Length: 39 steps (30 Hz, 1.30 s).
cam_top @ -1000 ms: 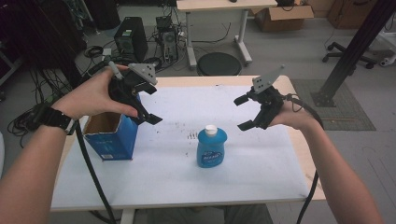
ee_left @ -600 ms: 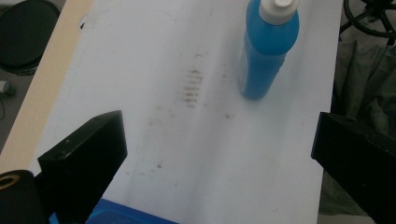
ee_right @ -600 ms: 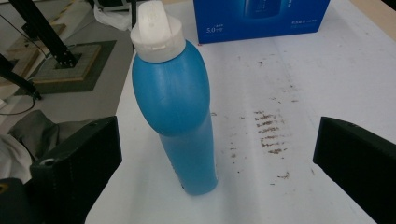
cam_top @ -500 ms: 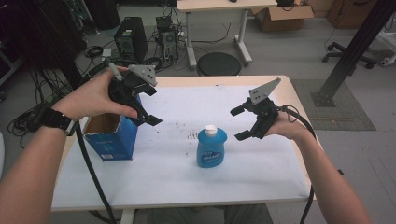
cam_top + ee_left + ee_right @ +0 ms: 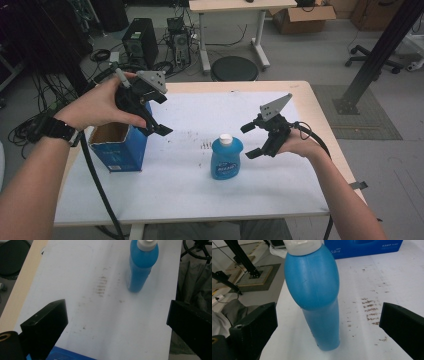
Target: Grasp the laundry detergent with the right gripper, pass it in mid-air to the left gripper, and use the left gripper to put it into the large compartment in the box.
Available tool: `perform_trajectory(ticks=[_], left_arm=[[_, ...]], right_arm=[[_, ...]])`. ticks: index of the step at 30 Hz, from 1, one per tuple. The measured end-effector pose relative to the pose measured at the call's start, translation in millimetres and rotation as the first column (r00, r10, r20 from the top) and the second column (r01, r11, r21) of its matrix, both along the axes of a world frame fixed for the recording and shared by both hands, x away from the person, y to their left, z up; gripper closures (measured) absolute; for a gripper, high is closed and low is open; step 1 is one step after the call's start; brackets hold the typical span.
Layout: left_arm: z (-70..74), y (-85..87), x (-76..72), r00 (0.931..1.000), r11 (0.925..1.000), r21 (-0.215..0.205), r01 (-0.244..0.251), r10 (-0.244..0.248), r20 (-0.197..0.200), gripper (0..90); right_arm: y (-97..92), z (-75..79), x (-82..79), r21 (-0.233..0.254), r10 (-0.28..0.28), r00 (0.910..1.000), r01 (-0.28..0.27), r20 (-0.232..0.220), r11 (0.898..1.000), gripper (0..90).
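1. A light wooden table carries everything; its top is bare along the far and right edges.
2. A white sheet covers most of the top, with dark smudges near its middle.
3. A blue bottle with a white cap stands upright on the sheet, centre.
4. An open blue box stands at the sheet's left side.

High overhead view across the table; both gripper views low, close, sharing the blue bottle.
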State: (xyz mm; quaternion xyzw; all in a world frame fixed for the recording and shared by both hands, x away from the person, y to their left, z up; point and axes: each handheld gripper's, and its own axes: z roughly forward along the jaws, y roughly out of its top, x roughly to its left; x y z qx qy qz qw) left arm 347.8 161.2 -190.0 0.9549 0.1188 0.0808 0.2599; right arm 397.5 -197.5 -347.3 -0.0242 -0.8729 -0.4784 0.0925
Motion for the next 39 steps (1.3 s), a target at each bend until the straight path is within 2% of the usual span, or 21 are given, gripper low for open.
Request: perform_trajectory(ticks=[4, 16, 21, 39], left_arm=[[-0.1, 0.3, -0.4, 1.0000, 1.0000, 0.001, 0.000, 0.000, -0.002, 4.0], [-0.5, 0.5, -1.4, 1.0000, 1.0000, 0.000, 0.005, -0.005, -0.003, 4.0], [-1.3, 0.6, -1.6, 1.0000, 1.0000, 0.002, 0.004, -0.004, -0.006, 4.0], [-1.4, 1.3, -1.1, 1.0000, 1.0000, -0.005, 0.007, -0.007, -0.003, 4.0]], right_arm=[[4.0, -8.4, -2.3, 0.005, 0.004, 0.9999, -0.004, -0.015, 1.000, 1.6], [16.0, -23.1, -7.2, 0.003, 0.015, 0.9997, -0.015, -0.017, 1.000, 2.1], [23.3, -27.7, -8.7, 0.012, 0.022, 0.9997, -0.022, -0.008, 1.000, 3.2], [42.4, -42.9, -10.7, 0.039, 0.044, 0.9988, -0.043, -0.020, 0.998, 7.0]])
